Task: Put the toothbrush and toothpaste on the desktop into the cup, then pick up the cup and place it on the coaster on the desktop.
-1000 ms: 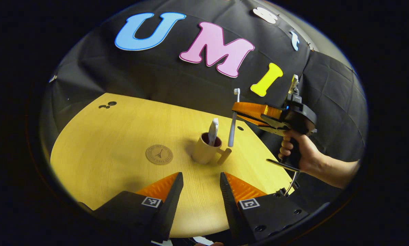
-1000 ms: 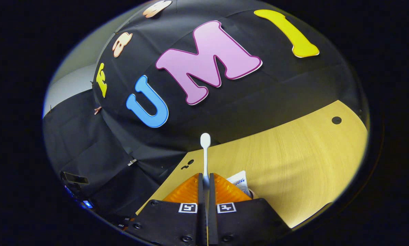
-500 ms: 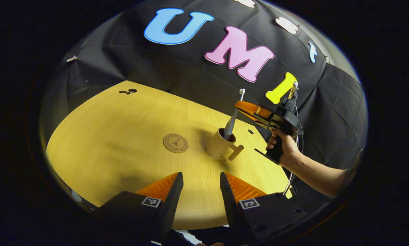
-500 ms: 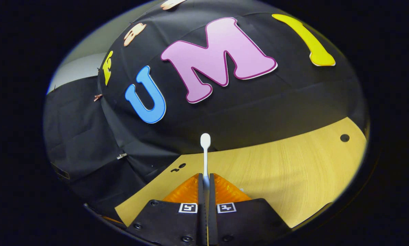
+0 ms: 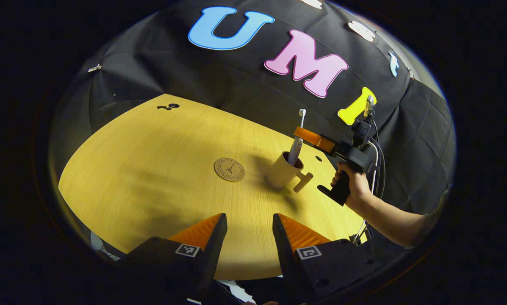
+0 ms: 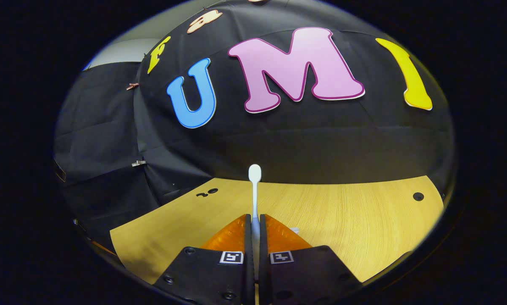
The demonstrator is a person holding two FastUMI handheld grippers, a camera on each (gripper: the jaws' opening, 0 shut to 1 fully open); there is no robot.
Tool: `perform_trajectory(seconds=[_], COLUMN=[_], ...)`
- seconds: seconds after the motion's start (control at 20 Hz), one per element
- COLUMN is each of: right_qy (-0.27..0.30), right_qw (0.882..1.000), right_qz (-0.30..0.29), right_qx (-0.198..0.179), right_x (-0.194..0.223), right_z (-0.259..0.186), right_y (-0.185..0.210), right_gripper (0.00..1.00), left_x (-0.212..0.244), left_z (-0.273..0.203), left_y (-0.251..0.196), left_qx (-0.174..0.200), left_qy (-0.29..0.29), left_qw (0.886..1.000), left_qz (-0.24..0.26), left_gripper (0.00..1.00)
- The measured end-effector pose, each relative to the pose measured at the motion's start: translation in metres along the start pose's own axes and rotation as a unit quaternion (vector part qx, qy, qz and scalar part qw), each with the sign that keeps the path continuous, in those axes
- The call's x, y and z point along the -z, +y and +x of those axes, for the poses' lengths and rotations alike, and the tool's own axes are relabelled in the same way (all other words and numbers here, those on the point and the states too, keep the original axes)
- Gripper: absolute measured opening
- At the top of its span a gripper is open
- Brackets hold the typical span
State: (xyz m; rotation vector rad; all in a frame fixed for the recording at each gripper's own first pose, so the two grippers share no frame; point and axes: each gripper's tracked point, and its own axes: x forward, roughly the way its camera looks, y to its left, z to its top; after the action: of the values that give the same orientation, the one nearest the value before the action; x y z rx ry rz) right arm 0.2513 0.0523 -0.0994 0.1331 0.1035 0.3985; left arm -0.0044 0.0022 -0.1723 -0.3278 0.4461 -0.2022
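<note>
The right gripper (image 5: 303, 137) clamps the toothbrush (image 5: 296, 140), its lower end inside the cup (image 5: 282, 171). The coaster (image 5: 229, 169) lies at the cup's 9 o'clock, its print unreadable. The left gripper (image 5: 245, 237) hangs open over the bare near desktop (image 5: 151, 169).

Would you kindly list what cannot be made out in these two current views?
- Toothpaste: left gripper view, hidden inside the tan handled cup, if there.
- White toothbrush lower end: the cup's wall hides it.
- Round brown coaster emblem: too small.
- Cup: right gripper view, beneath the right gripper, shut on the toothbrush.
</note>
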Motion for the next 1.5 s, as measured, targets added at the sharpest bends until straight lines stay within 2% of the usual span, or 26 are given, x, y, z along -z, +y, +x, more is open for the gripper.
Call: perform_trajectory(seconds=[0.25,0.5,0.65,0.7,0.75,0.8,0.95,1.0,1.3,1.35,1.4,1.45,1.5], right_qy=[0.006,0.015,0.022,0.024,0.027,0.03,0.037,0.037,0.035,0.037,0.043,0.055,0.071], right_qw=[1.0,1.0,0.999,0.999,0.999,0.999,0.999,0.998,0.997,0.997,0.997,0.996,0.995], right_qz=[-0.001,0.004,0.013,0.018,0.024,0.028,0.034,0.04,0.066,0.068,0.066,0.064,0.063], right_qx=[0.013,0.024,0.024,0.022,0.021,0.02,0.012,0.006,0.004,0.008,0.013,0.021,0.028], right_x=[0.0,-0.001,-0.002,-0.002,-0.003,-0.003,-0.003,-0.006,-0.022,-0.023,-0.022,-0.018,-0.011], right_z=[-0.007,-0.017,-0.021,-0.023,-0.025,-0.027,-0.036,-0.041,-0.071,-0.076,-0.081,-0.087,-0.092], right_y=[-0.003,-0.012,-0.012,-0.011,-0.01,-0.009,-0.001,0.002,0.007,0.005,0.002,-0.001,-0.005], right_gripper=[0.11,0.13,0.22,0.22,0.14,0.26,0.27,0.37,0.45,0.36,0.47,0.36,0.38], left_x=[-0.004,-0.003,-0.001,-0.002,-0.001,-0.002,-0.002,-0.003,-0.003,-0.003,-0.004,-0.005,-0.009], left_z=[0.002,0.0,-0.002,-0.003,-0.003,-0.004,-0.006,-0.007,-0.011,-0.011,-0.011,-0.012,-0.013], left_y=[-0.007,-0.001,0.001,0.001,0.001,0.001,-0.002,-0.003,-0.011,-0.012,-0.013,-0.014,-0.014], left_qx=[0.012,0.006,0.002,0.002,0.002,0.002,0.005,0.006,0.012,0.013,0.016,0.017,0.018], left_qy=[-0.003,-0.002,0.0,0.0,0.0,-0.001,-0.003,-0.003,-0.007,-0.008,-0.008,-0.01,-0.013], left_qw=[1.0,1.0,1.0,1.0,1.0,1.0,1.0,1.0,1.0,1.0,1.0,1.0,1.0], left_qz=[0.008,0.002,0.003,0.004,0.005,0.006,0.01,0.012,0.017,0.017,0.017,0.016,0.016], left_gripper=[0.68,0.68,0.68,0.68,0.68,0.68,0.68,0.68,0.68,0.68,0.68,0.68,0.68])
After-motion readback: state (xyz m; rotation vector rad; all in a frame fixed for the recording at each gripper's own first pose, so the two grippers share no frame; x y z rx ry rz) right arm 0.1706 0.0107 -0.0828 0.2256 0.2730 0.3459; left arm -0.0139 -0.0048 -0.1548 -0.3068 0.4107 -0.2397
